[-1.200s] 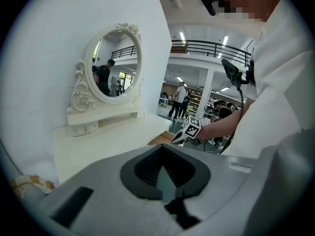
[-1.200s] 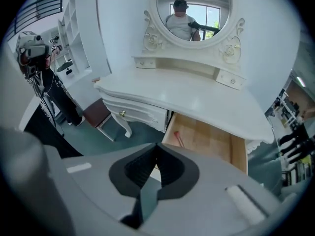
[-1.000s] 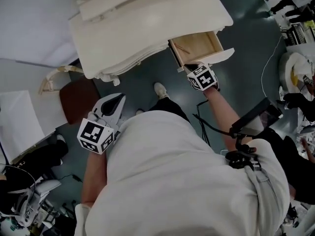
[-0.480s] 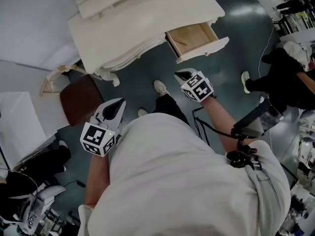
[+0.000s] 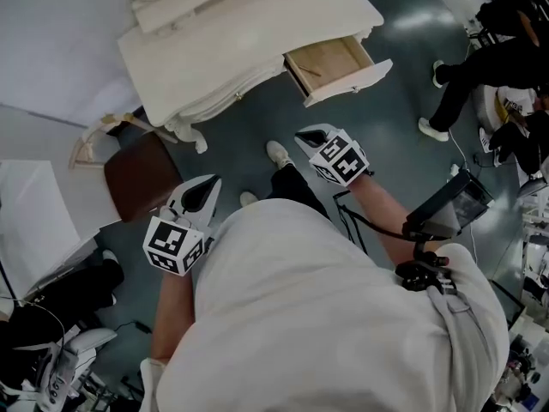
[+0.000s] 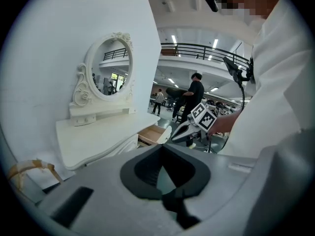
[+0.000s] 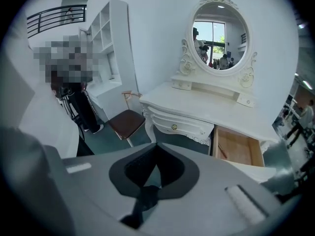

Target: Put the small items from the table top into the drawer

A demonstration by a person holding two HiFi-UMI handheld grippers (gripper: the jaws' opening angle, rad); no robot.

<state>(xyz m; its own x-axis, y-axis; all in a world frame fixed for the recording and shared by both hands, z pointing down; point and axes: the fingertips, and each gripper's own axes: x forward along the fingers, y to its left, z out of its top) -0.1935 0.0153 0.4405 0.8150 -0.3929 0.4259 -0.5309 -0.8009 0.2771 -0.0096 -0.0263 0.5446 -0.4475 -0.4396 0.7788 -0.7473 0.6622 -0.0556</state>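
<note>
The white dressing table (image 5: 214, 50) stands ahead with its right drawer (image 5: 336, 65) pulled open. A thin pencil-like stick (image 5: 316, 70) lies on the drawer's wooden bottom, and the same stick (image 7: 222, 151) shows in the right gripper view. No small items show on the table top. My right gripper (image 5: 307, 133) hangs above the floor, short of the drawer front, shut and holding nothing. My left gripper (image 5: 208, 181) is held low at the left near the table leg, its jaw tips together and nothing in it. It points toward the table and the right gripper (image 6: 184, 131).
A chair with a brown seat (image 5: 137, 174) stands left of the table. An oval mirror (image 7: 219, 38) tops the table, with a white shelf unit (image 7: 106, 48) beside it. A person (image 5: 480, 67) stands at the right, and a black cable (image 5: 347, 217) runs over the floor.
My right gripper has drawn back from the drawer front toward my body. The drawer stays open. The left gripper has hardly moved.
</note>
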